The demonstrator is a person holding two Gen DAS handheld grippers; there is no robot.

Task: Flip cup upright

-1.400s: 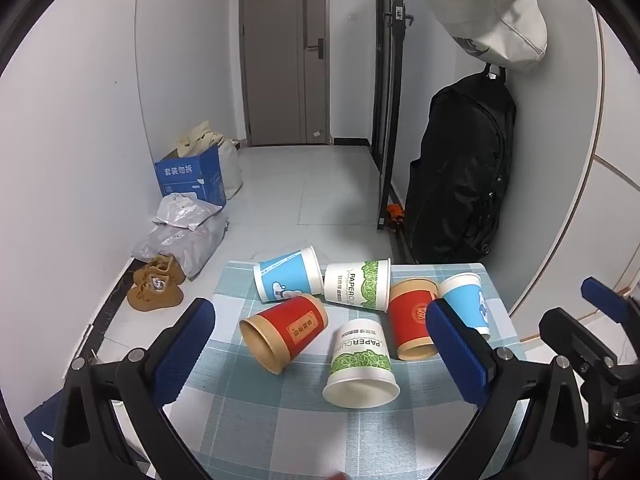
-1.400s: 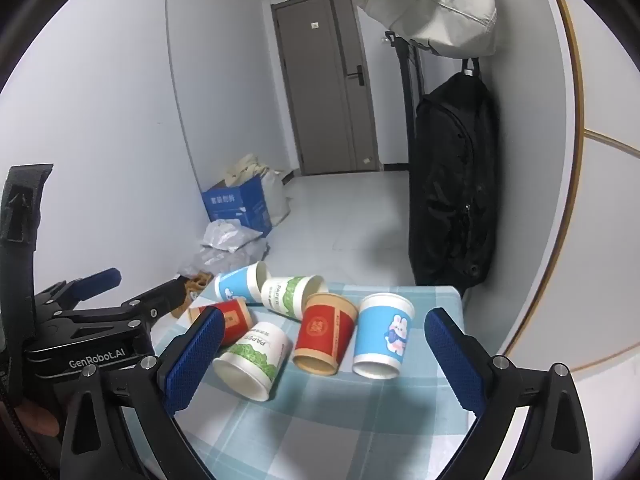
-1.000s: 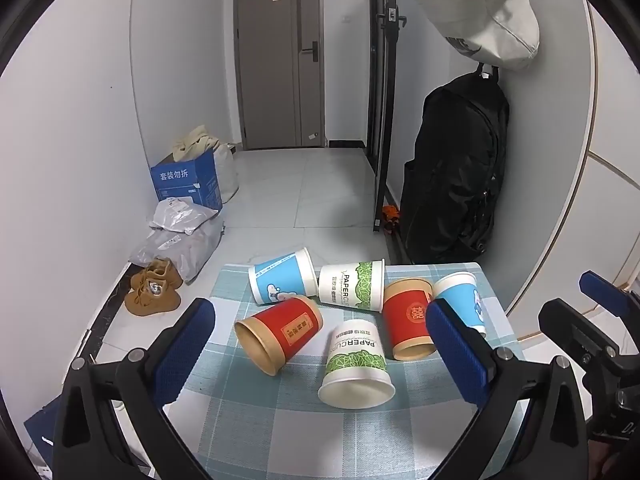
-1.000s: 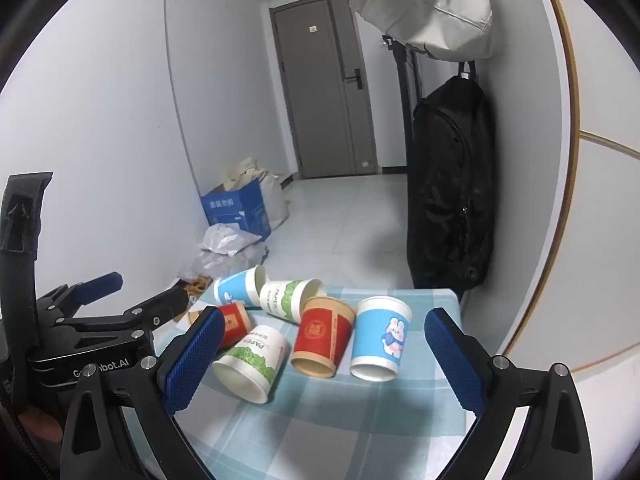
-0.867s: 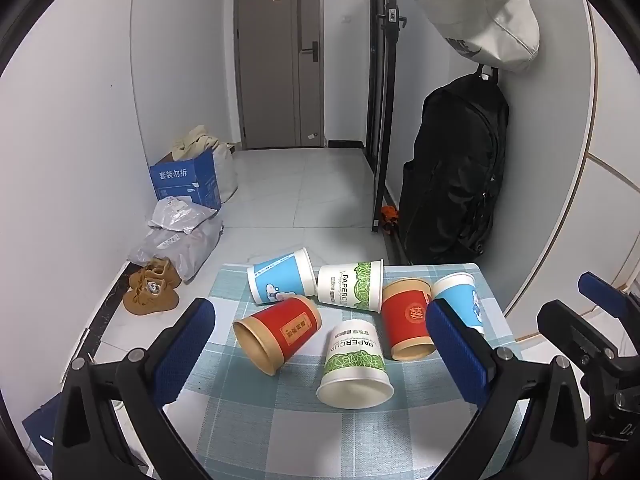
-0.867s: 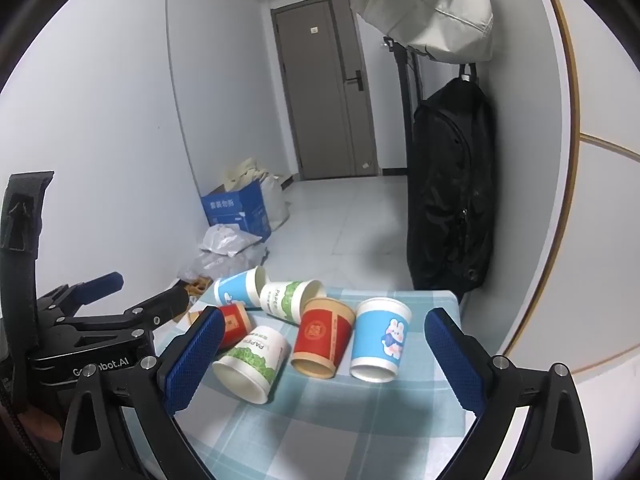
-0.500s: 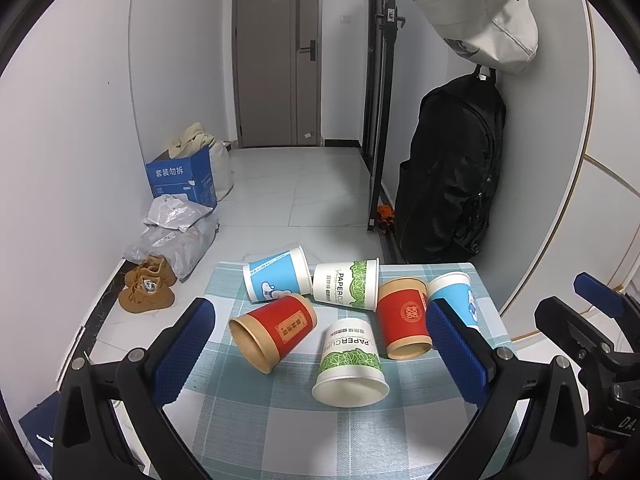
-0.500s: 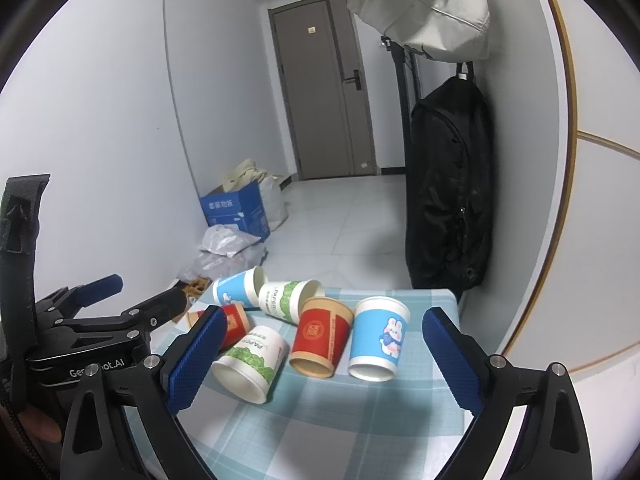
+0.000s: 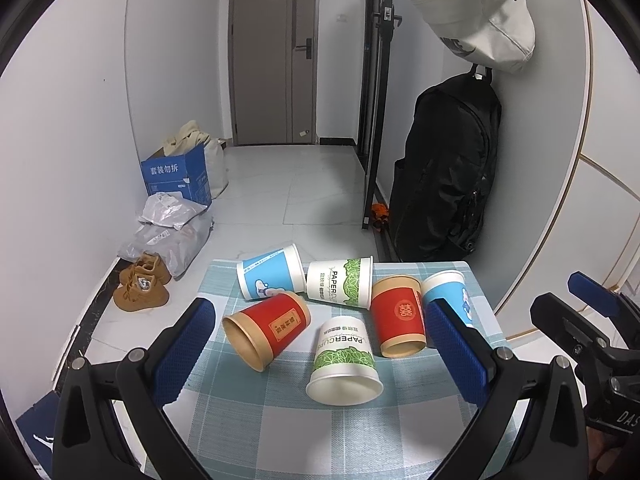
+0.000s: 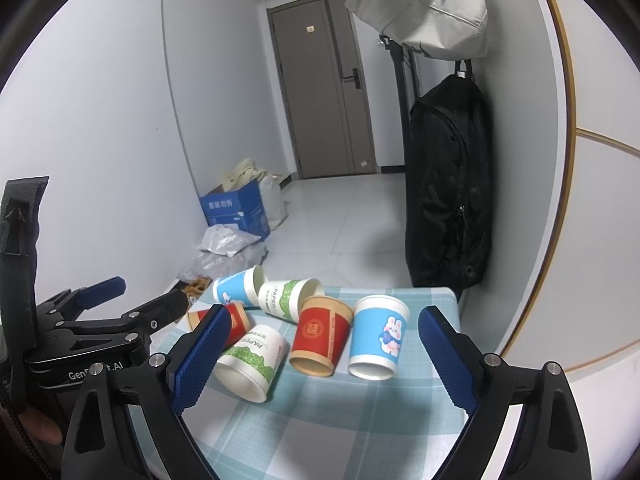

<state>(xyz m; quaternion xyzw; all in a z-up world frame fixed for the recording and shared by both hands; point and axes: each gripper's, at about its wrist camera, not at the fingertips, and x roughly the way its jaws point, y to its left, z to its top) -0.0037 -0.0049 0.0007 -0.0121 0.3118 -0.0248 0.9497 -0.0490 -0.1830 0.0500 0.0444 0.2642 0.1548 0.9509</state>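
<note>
Cups lie tipped on the checked tablecloth point(image 9: 248, 420); the white-and-green paper cup point(image 9: 344, 356), lower centre, points its mouth at the spread, empty left gripper point(image 9: 320, 352). The right gripper point(image 10: 320, 356) is likewise spread, empty.

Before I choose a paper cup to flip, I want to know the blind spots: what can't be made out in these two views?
- Blue rabbit-print paper cup: left wrist view, lower side behind the left gripper's blue pad.
- Red paper cup with gold label: right wrist view, mostly behind the right gripper's pad.
- Small print on the green leaf-pattern paper cup: too small.
- Checked tablecloth's near edge: cut off in both.
</note>
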